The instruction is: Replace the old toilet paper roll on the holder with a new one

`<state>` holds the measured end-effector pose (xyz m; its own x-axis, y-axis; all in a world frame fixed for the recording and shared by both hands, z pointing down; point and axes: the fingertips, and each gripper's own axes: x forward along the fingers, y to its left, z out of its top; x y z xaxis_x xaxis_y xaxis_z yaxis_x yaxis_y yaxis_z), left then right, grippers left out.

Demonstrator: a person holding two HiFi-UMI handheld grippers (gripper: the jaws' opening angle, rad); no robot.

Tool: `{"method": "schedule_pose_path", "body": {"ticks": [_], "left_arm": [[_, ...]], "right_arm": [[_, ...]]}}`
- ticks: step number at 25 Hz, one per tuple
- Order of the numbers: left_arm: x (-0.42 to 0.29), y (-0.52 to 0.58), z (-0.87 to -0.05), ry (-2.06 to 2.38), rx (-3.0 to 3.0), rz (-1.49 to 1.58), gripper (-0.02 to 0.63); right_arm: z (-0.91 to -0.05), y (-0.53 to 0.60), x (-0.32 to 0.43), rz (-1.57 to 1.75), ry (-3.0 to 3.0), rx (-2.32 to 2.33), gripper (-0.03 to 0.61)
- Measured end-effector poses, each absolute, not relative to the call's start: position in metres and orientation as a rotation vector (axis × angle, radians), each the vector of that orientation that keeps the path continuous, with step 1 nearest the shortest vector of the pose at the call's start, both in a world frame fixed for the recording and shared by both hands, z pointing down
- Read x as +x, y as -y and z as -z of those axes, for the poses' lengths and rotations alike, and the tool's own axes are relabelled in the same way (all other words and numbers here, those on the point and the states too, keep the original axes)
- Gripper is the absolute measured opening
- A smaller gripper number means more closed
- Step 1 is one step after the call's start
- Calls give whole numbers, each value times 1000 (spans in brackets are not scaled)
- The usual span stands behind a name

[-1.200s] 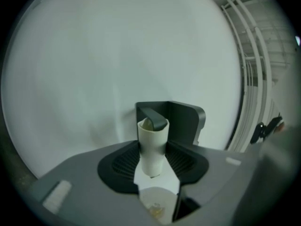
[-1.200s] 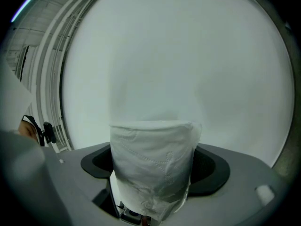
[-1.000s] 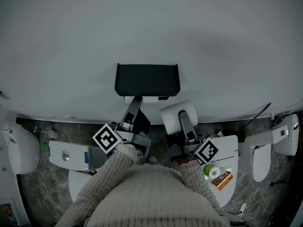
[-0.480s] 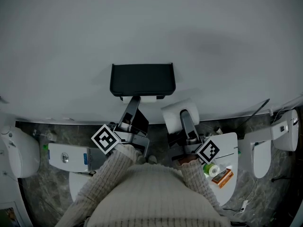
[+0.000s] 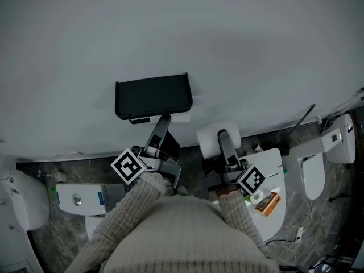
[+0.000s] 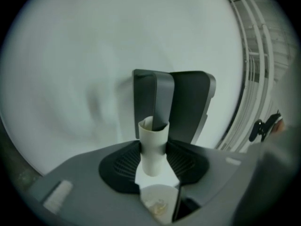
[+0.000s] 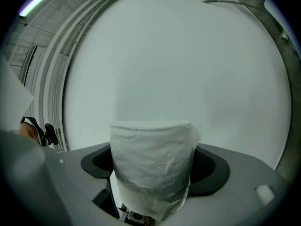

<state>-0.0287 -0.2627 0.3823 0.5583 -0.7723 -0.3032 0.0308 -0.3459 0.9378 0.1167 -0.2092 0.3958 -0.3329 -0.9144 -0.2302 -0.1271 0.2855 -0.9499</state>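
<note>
Gripping the old roll (image 6: 153,147), a bare cardboard tube, in the left tool (image 5: 164,123). Clamping it by its lower part, with jaws partly apart at tube width and pressing from both sides. Leaving its open upper end poking out past the jaw tips, right at the lower edge of the black holder (image 5: 153,96) on the wall (image 5: 239,44). Overlapping there with the holder's grey arm (image 6: 154,95) in the left gripper view; not showing whether that arm is sitting inside the tube.

Gripping the new roll (image 7: 153,157), full and white, in the right tool (image 5: 223,138). Clamping it across its width, with jaws spread wide and pressing into the soft paper. Holding it below and to the right of the holder, apart from it, and just beside the left tool.

Reaching forward with both knitted sleeves (image 5: 142,195) from the body at the bottom of the head view. Pointing both tools at the wall, tilted slightly upward, side by side. Showing the left marker cube (image 5: 127,165) and the right marker cube (image 5: 249,180) on the outer sides, close to the hands. Standing over a dark stone floor (image 5: 79,166), between white fixtures (image 5: 311,172) at either side.
</note>
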Motion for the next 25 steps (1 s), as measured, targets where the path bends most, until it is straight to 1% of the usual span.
{"method": "schedule_pose_path", "body": {"ticks": [11, 17, 25], "left_arm": [[14, 271, -386, 501, 1737, 853, 164], [59, 254, -380, 452, 1770, 803, 164], [74, 239, -388, 409, 1752, 757, 164]], "right_arm": [[-398, 194, 153, 1062, -1596, -1070, 453], [-392, 167, 196, 1007, -1551, -1098, 453], [-395, 153, 207, 974, -1512, -1135, 453]]}}
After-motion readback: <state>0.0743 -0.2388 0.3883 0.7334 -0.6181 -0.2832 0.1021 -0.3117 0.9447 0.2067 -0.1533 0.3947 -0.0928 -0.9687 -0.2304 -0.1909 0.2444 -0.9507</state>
